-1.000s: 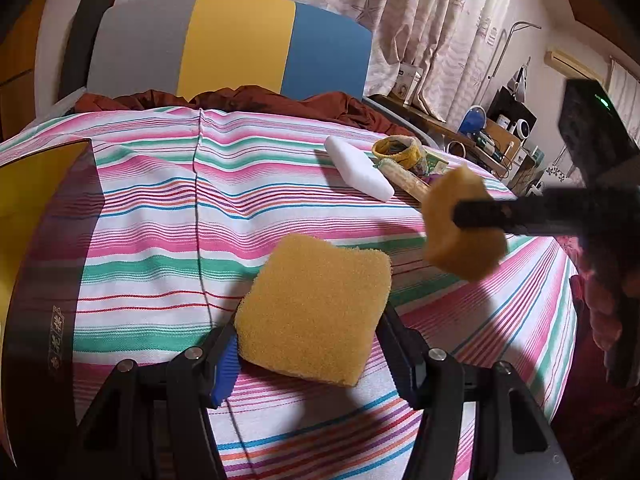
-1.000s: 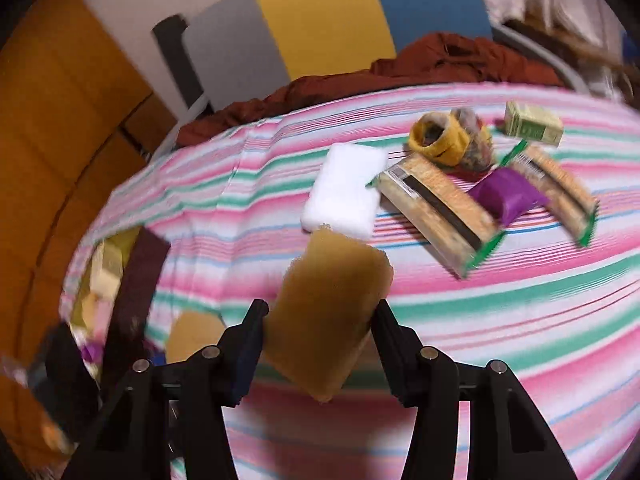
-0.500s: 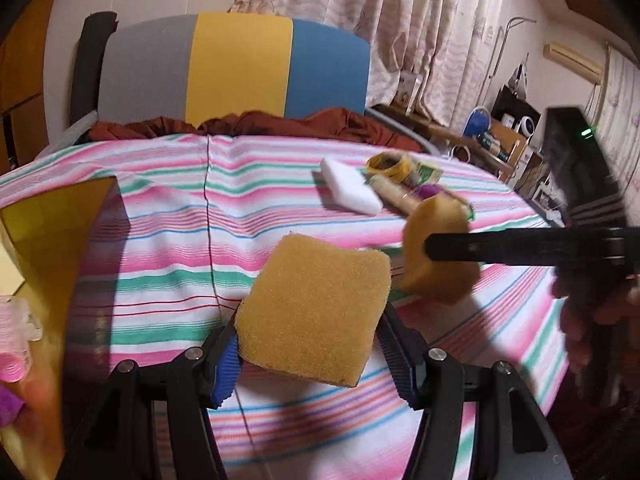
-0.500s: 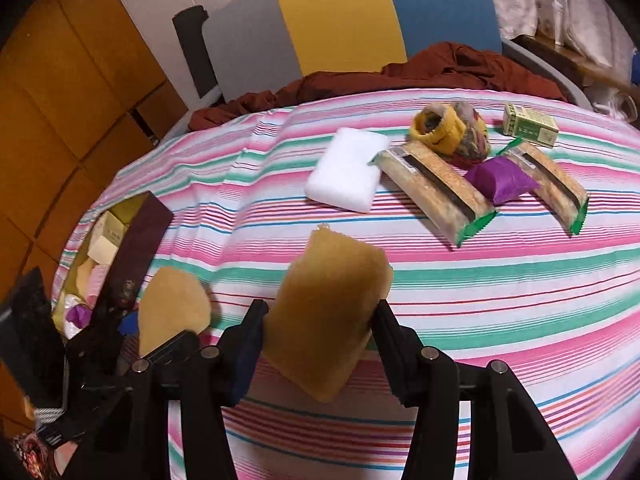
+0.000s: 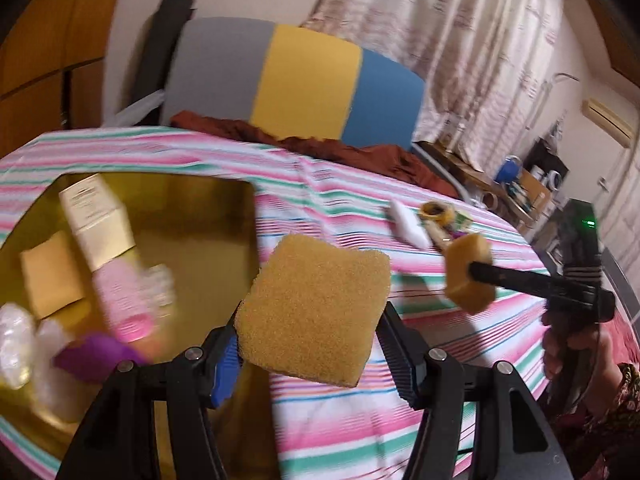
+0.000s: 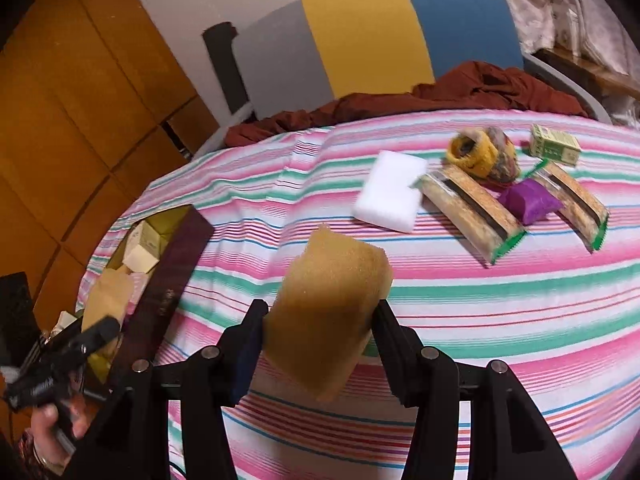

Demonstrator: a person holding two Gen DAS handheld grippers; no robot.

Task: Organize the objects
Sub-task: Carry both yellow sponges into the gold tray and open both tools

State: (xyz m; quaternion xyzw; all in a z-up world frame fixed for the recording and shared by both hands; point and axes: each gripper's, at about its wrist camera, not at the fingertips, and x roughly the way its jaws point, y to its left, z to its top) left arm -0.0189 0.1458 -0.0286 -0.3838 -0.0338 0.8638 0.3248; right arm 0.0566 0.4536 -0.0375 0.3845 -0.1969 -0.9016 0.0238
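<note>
Now one sponge [image 5: 314, 312] in each tool [image 5: 308, 344].

Each gripper consists of two black plastic fingers on black arms, each arm fitted with round silver screw heads; the left gripper [image 5: 312, 354] carries a blue pad on its left finger [image 5: 226, 364]. The right gripper [image 5: 476, 270] body is black, ribbed, with a lit green indicator. A patterned red sleeve [image 5: 624, 392] covers the wrist.
</note>
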